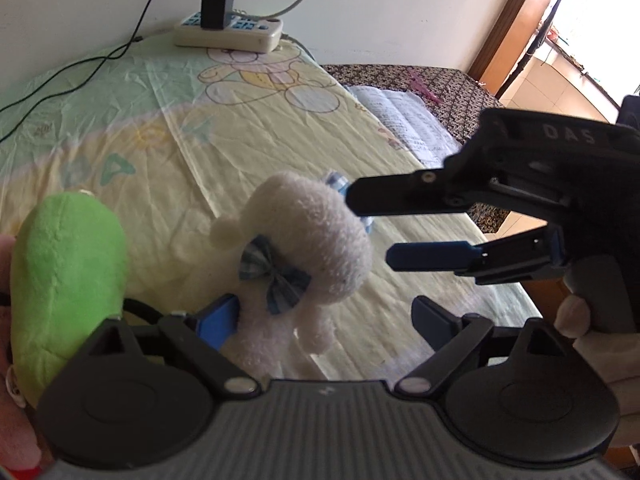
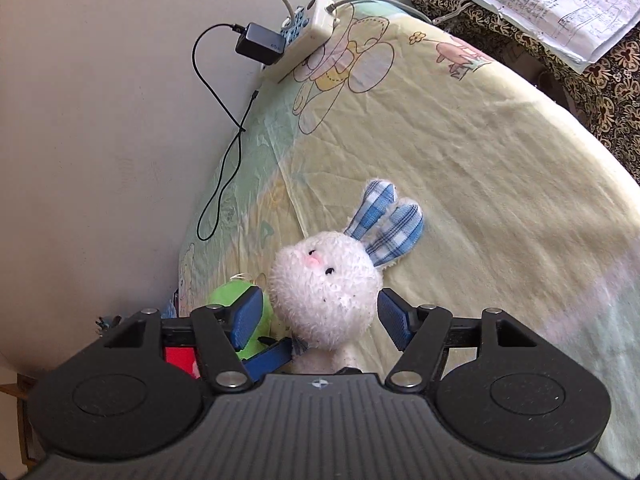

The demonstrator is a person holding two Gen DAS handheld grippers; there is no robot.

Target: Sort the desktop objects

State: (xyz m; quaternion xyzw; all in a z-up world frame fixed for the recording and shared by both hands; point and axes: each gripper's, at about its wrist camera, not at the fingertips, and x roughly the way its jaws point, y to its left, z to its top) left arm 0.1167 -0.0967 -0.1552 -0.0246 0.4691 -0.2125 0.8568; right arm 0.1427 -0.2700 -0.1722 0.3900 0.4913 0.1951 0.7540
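1. Left wrist view: your left tool [image 1: 324,320] is spread wide with nothing pinched. The white plush bunny [image 1: 308,240] sits on the counter's cartoon-print cloth [image 1: 168,128], its lower body between your blue pads, though neither pad presses it. A green plush [image 1: 68,272] lies just beside the bunny on the left. Your right tool [image 1: 370,226] comes in from the right, jaws apart, its upper finger right up against the bunny's head.

2. Right wrist view: your right tool [image 2: 318,318] straddles the bunny's head [image 2: 326,288], pads on either side, spread and not squeezing. The checked blue ears [image 2: 384,220] point away from you. A power strip [image 2: 308,36] with a black charger [image 2: 260,44] sits by the wall.
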